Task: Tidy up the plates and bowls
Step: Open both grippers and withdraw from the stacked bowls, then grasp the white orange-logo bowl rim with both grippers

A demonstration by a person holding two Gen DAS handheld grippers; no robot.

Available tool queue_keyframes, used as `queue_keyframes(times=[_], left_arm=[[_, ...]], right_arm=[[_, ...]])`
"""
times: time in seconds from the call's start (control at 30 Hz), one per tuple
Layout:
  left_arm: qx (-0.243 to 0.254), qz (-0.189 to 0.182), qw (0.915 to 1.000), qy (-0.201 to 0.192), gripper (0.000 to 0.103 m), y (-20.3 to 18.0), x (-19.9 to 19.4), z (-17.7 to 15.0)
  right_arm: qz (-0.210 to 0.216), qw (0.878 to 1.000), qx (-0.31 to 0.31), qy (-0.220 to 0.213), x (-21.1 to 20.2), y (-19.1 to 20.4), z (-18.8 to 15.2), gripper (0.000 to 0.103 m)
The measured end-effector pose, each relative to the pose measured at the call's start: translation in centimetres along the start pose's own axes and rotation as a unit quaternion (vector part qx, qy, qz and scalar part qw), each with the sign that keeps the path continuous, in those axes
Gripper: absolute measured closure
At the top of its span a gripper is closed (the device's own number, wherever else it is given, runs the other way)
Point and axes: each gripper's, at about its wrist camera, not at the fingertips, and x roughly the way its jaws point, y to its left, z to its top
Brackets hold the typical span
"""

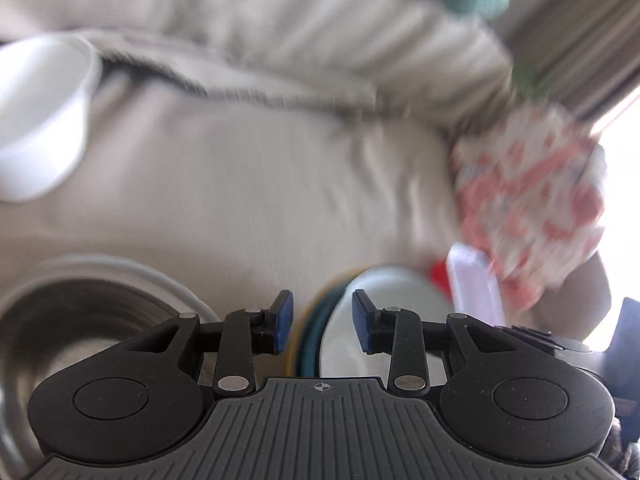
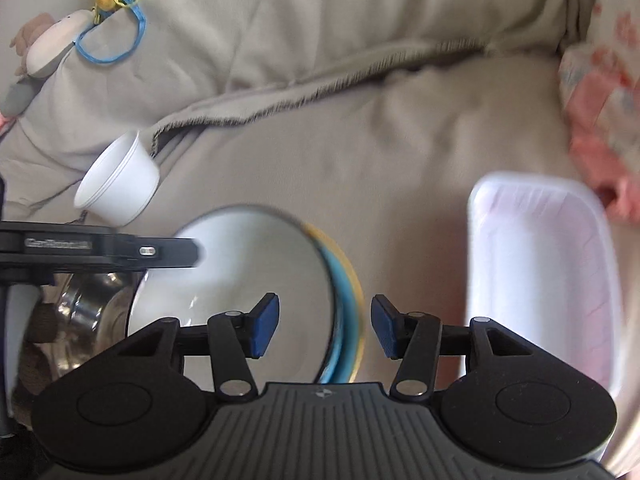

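Left wrist view is motion-blurred throughout: the red-and-white patterned cloth (image 1: pixel 528 208) shows no legible pattern. The white bowl (image 1: pixel 40 120) is cut off at the left edge; the steel bowl (image 1: pixel 80 320) is cut at the lower left and partly hidden by the gripper body. Stacked plates (image 1: pixel 340 320) sit largely behind the fingers; their count cannot be told. In the right wrist view, the white tray (image 2: pixel 540 280) is blurred.

Soft daylight fills both fisheye views, blown out white far right of the fingers. Motion blur smears the floral cushion (image 1: pixel 528 204) and plate stack (image 2: pixel 256 300); edges bend.
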Motion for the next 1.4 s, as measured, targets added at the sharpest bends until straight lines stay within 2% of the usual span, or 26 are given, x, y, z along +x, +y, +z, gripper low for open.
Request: queue_keyframes(times=[0.1,0.17,0.23,0.3,0.37,0.5,0.57,0.67,0.77,0.87,0.9,0.93,1.0,1.1,1.17,1.4], left_arm=[[-0.029,-0.02,0.9968,-0.071,0.067,3.0,-4.2,1.1],[-0.06,-0.003,0.9896,-0.131,0.067,5.7,-7.0,1.8],[-0.1,0.038,0.975,-0.195,0.067,8.8,-9.5,2.2],[-0.144,0.082,0.9567,-0.239,0.067,12.0,-11.2,2.5],[-0.175,0.107,0.9471,-0.247,0.067,14.9,-11.8,3.1],[-0.215,0.11,0.9405,-0.239,0.067,18.5,-10.4,3.9],[-0.225,0.109,0.9407,-0.229,0.067,19.5,-9.4,4.0],[-0.231,0.109,0.9432,-0.212,0.067,20.5,-7.7,4.2],[-0.229,0.121,0.9459,-0.195,0.067,21.5,-6.4,4.5],[-0.237,0.117,0.9479,-0.178,0.068,22.6,-5.6,3.8],[-0.237,0.116,0.9486,-0.175,0.072,22.7,-5.5,3.7],[-0.234,0.116,0.9495,-0.174,0.078,22.8,-5.4,3.7],[-0.225,0.119,0.9517,-0.172,0.078,22.5,-5.4,3.7],[-0.199,0.132,0.9568,-0.166,0.079,21.3,-5.4,3.8],[-0.185,0.126,0.9614,-0.161,0.078,20.2,-5.4,3.8],[-0.112,0.117,0.9777,-0.133,0.077,12.9,-3.7,4.5]], right_arm=[[-0.058,0.996,-0.053,-0.03,-1.7,1.8,2.3,0.039],[-0.087,0.991,-0.088,-0.04,-2.1,3.7,4.1,0.033],[-0.103,0.988,-0.108,-0.035,-1.8,5.7,6.0,0.026],[-0.098,0.989,-0.114,-0.013,-0.6,7.8,7.9,0.024],[-0.082,0.989,-0.119,0.017,1.3,10.3,9.4,0.023],[-0.056,0.988,-0.141,0.042,4.9,16.0,11.6,0.022],[-0.019,0.986,-0.156,0.052,6.6,18.7,12.4,0.022],[0.003,0.989,-0.141,0.044,9.2,21.7,13.4,0.023],[0.009,0.989,-0.14,0.043,12.1,24.2,14.1,0.035],[0.015,0.991,-0.117,0.057,15.3,25.8,14.8,0.044],[0.019,0.992,-0.106,0.063,16.3,26.0,14.9,0.05],[0.023,0.992,-0.101,0.073,17.3,26.2,15.1,0.062],[0.033,0.99,-0.1,0.092,18.7,26.5,15.1,0.076],[0.043,0.989,-0.102,0.099,18.8,26.3,14.7,0.077],[0.045,0.988,-0.11,0.094,17.8,25.6,14.6,0.078],[0.031,0.992,-0.092,0.076,13.5,19.7,15.0,0.077]])
